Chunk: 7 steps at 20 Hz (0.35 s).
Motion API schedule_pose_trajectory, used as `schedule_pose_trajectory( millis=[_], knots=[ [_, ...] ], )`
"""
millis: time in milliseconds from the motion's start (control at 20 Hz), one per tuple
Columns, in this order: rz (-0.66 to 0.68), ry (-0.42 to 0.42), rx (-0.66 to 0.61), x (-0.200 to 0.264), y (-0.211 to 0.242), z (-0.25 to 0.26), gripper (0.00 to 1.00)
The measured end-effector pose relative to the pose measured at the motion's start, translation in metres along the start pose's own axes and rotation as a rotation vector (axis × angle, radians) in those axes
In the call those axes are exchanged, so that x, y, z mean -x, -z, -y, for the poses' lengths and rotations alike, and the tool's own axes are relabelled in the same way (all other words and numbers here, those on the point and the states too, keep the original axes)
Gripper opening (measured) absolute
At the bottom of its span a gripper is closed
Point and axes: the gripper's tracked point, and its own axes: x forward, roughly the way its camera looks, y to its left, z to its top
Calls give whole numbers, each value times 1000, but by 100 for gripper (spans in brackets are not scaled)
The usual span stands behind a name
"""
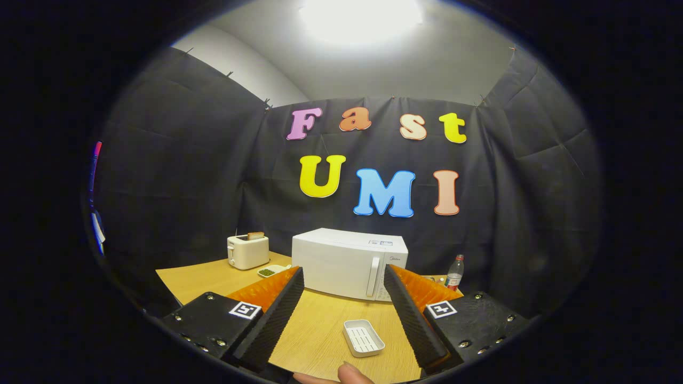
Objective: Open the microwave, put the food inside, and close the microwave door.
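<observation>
Camera riding the claw (344,298), facing forward over the table (320,330), microwave (349,264) ahead

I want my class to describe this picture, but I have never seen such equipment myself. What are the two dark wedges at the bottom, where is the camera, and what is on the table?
The wedges are the two fingers of a hand-held gripper, a two-finger clamp a person carries. The camera rides on it and looks forward along the fingers. They stand open and hold nothing. A fingertip shows below them. On the wooden table, a small white tray lies between the fingers. Beyond them stands a white microwave, door closed. Beside it are a toaster, a small dish and a bottle.
</observation>
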Motion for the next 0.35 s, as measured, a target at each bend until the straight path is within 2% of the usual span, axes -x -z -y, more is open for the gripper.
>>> schedule_pose_trajectory(
  millis=[350],
  knots=[
    [-5, 4, -12, -4, 1, 2, 97]
  ],
)
